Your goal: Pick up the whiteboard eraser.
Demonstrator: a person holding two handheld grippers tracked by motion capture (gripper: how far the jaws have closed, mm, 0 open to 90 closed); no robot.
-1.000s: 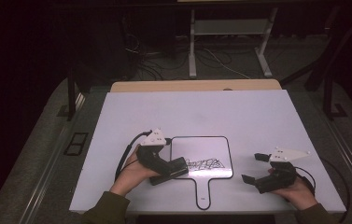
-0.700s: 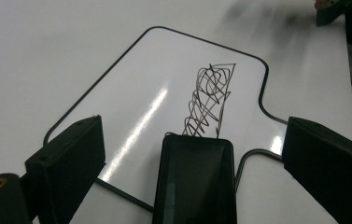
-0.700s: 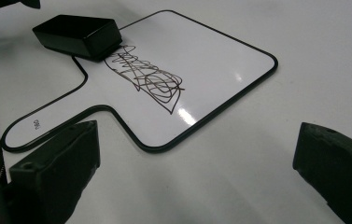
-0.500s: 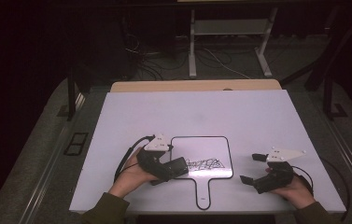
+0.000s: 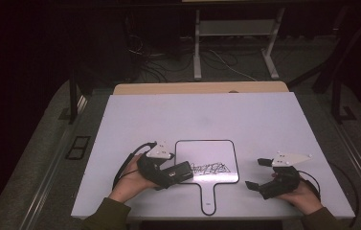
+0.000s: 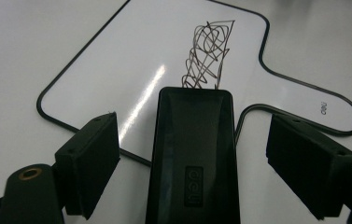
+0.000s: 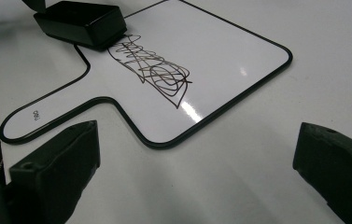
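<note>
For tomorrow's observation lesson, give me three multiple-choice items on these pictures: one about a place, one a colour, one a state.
1. Where does the eraser lie?
A. at the scribble's end, on the whiteboard's edge
B. on the floor
C. on the board's handle

2. What colour is the whiteboard's border?
A. red
B. black
C. yellow

3. How is the right claw?
A. shut on the eraser
B. shut on a pen
C. open, holding nothing

Answers: 1 A, the eraser meets the scribble; 2 B, the outline is black; 3 C, its jaws stand wide apart over the table.

eraser (image 6: 193, 154) covers scribble's (image 6: 208, 53) near end, cut off at bottom edge; logo on it unreadable
</note>
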